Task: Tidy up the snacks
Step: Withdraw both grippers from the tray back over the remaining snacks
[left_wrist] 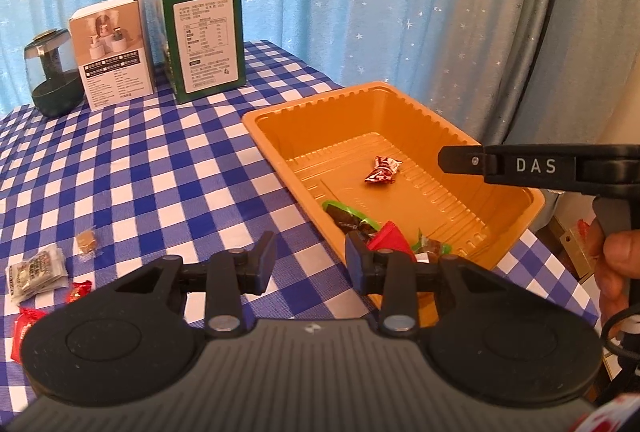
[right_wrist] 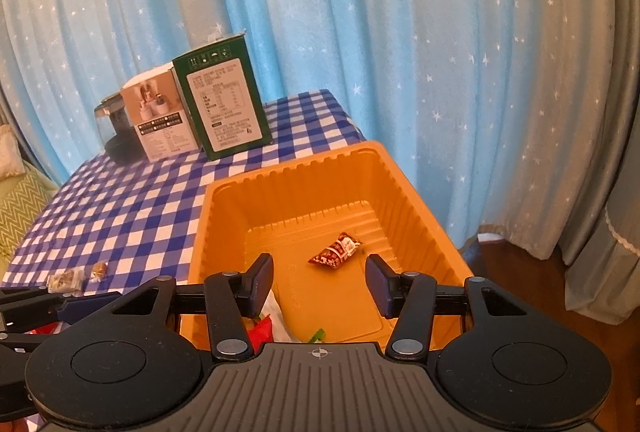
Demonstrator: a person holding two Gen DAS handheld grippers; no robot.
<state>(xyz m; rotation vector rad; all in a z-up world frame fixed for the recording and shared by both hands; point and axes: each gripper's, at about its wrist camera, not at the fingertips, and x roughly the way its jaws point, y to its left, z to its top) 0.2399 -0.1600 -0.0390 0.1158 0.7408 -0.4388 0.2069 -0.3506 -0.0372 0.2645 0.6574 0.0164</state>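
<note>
An orange plastic tray sits on the blue checked tablecloth. In it lie a red-brown snack packet, a green-edged dark snack and a red wrapper. My right gripper hangs open over the tray's near half with nothing between its fingers; the packet lies beyond them. My left gripper is open and empty above the cloth at the tray's near left corner. Loose on the cloth to its left are a gold candy, a clear packet and red candies.
A green box, a white box and a dark glass device stand at the table's back left, before a blue starred curtain. The table ends just right of the tray. A hand holds the right gripper's handle.
</note>
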